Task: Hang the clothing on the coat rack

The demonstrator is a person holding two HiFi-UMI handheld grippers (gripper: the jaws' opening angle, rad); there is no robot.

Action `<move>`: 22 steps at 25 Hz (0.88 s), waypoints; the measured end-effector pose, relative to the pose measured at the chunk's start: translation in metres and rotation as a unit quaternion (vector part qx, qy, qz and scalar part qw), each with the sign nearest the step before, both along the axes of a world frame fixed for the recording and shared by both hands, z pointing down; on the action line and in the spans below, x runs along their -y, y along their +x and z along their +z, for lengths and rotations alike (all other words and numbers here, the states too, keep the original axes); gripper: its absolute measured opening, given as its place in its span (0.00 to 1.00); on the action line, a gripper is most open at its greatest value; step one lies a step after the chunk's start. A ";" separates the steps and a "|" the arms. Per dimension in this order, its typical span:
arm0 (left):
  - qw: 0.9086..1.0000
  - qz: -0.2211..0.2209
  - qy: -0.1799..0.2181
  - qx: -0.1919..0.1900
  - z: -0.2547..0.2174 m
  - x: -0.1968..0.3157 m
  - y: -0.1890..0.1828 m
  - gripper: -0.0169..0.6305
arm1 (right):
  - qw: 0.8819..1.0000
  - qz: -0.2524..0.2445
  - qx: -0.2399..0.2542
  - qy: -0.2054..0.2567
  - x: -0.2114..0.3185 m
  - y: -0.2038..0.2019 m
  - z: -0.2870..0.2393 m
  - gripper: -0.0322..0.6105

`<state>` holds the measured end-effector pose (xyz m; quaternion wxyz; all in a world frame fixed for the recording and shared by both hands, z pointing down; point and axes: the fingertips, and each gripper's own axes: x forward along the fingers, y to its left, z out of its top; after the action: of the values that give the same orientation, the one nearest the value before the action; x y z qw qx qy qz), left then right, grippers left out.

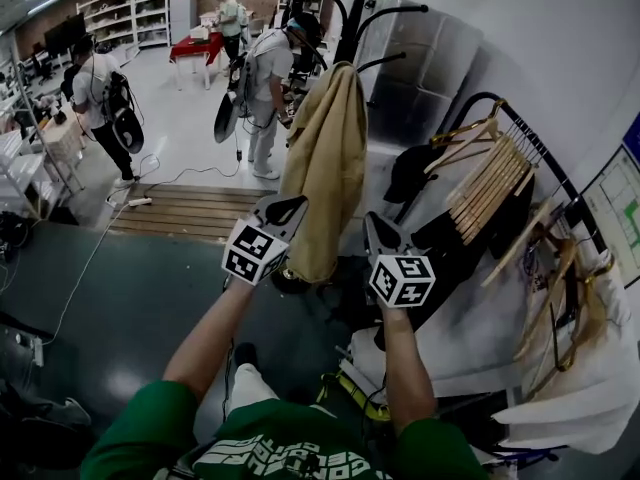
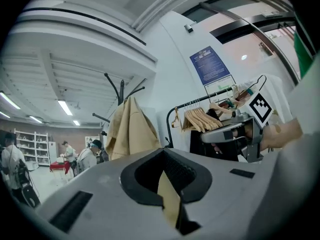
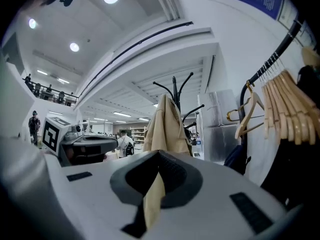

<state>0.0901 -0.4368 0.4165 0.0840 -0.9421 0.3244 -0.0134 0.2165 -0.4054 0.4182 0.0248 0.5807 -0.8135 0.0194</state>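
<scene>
**A:** Jacket point(image 1: 325, 158) — where is it?

**B:** The beige jacket hangs on the black coat rack point(image 1: 352, 18). It is draped from one of the upper hooks, and its hem hangs free above the dark floor point(image 1: 120, 298).

**A:** And the left gripper?

**B:** The left gripper point(image 1: 283, 210) is held up just beside the lower left edge of the jacket. In the left gripper view its fingers are pressed together. The jacket shows farther off, apart from them, so they grip no cloth.

**A:** The right one?

**B:** The right gripper point(image 1: 377, 230) is near the lower right side of the jacket. Its fingers are also closed on nothing — the right gripper view shows the jacket hanging beyond them, not touching.

**A:** What stands around?

**B:** To the right, a black garment rail point(image 1: 548, 158) carries a row of wooden hangers point(image 1: 490, 183) and some dark clothes point(image 1: 440, 238). At the far left, several people point(image 1: 95, 88) stand in the hall, near white shelves point(image 1: 130, 13).
</scene>
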 end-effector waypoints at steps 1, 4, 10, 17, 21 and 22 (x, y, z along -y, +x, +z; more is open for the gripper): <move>1.000 0.001 -0.005 -0.002 0.005 -0.009 0.000 0.03 | 1.000 -0.001 -0.001 -0.002 -0.009 0.001 0.005 0.06; 1.000 -0.003 -0.019 -0.016 0.017 -0.034 -0.004 0.03 | 1.000 0.003 -0.023 -0.006 -0.035 0.007 0.019 0.06; 0.996 0.009 -0.062 -0.057 0.039 -0.083 -0.015 0.03 | 0.999 0.006 -0.047 -0.008 -0.079 0.011 0.031 0.06; 0.999 -0.007 -0.038 -0.038 0.033 -0.114 -0.016 0.03 | 0.998 -0.017 -0.065 0.001 -0.105 -0.003 0.038 0.06; 0.999 -0.021 -0.024 -0.038 0.028 -0.123 -0.018 0.03 | 0.998 -0.037 -0.046 0.004 -0.107 -0.003 0.039 0.06; 0.999 -0.021 -0.023 -0.034 0.030 -0.124 -0.016 0.03 | 0.998 -0.039 -0.039 0.005 -0.108 -0.001 0.038 0.06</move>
<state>0.0741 -0.3132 0.4462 0.0508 -0.9365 0.3468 0.0094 0.2159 -0.2979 0.4565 0.0548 0.5489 -0.8341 -0.0085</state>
